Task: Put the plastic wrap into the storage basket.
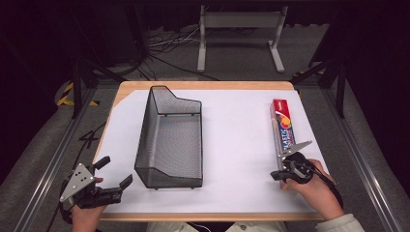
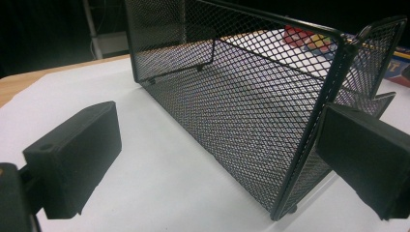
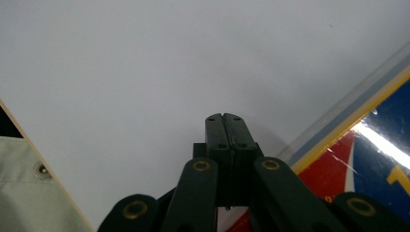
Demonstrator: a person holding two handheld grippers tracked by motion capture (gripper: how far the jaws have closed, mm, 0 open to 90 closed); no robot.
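Right hand-held gripper, jaws closed on nothing, rests at the near end of the plastic wrap box at four o'clock on the worktop; left hand-held gripper gapes wide beside the mesh basket; a closed-jaw approach would likely shove the box aside.

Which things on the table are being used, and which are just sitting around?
In use:
- plastic wrap box, right beside the shut right gripper
- mesh basket, faced by the open left gripper

Just lying about:
- white frame on the floor behind the table
- cables beside it
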